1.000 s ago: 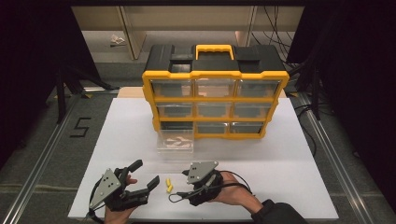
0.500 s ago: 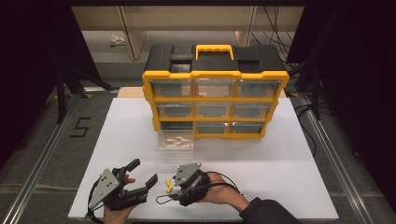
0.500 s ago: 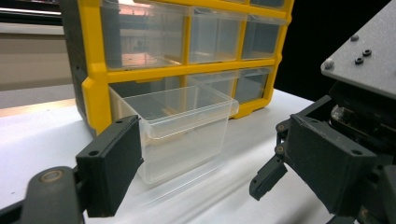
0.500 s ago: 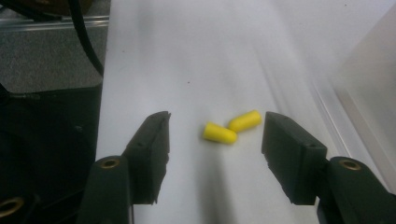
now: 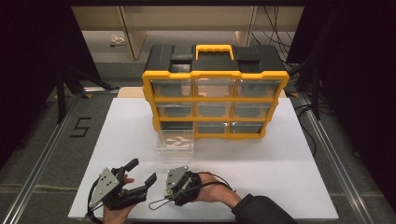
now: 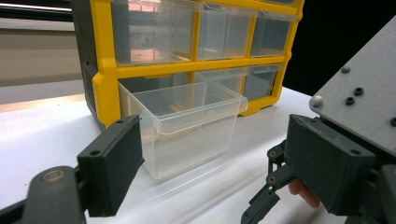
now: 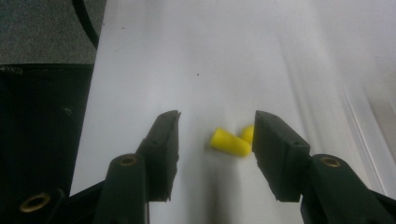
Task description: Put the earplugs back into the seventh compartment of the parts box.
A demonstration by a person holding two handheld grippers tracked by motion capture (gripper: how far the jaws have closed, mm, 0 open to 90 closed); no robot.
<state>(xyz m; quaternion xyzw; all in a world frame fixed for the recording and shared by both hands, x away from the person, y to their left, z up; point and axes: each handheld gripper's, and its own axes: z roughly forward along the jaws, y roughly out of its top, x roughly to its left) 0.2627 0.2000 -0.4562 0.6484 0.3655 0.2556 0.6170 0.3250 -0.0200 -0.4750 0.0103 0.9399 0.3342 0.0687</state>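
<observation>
Two small yellow foam plugs lie on the white table, seen in the right gripper view between the spread jaws of my right gripper; one plug is partly behind the right-hand jaw. From above, the right gripper points left and down near the front edge and covers the plugs. Just to its left my left gripper stands open and holds nothing. In the left gripper view its jaws frame a clear plastic drawer standing on the table in front of the yellow and black drawer cabinet.
The clear drawer holds a few pale pieces and sits below the cabinet's lower left slot. The white board has free room at right and left. Metal rails run along both sides. The right gripper's grey plate is close beside the left gripper.
My right gripper has slid left and forward over the yellow plugs, which now lie between its jaws and are covered from above. The left gripper has barely moved.
</observation>
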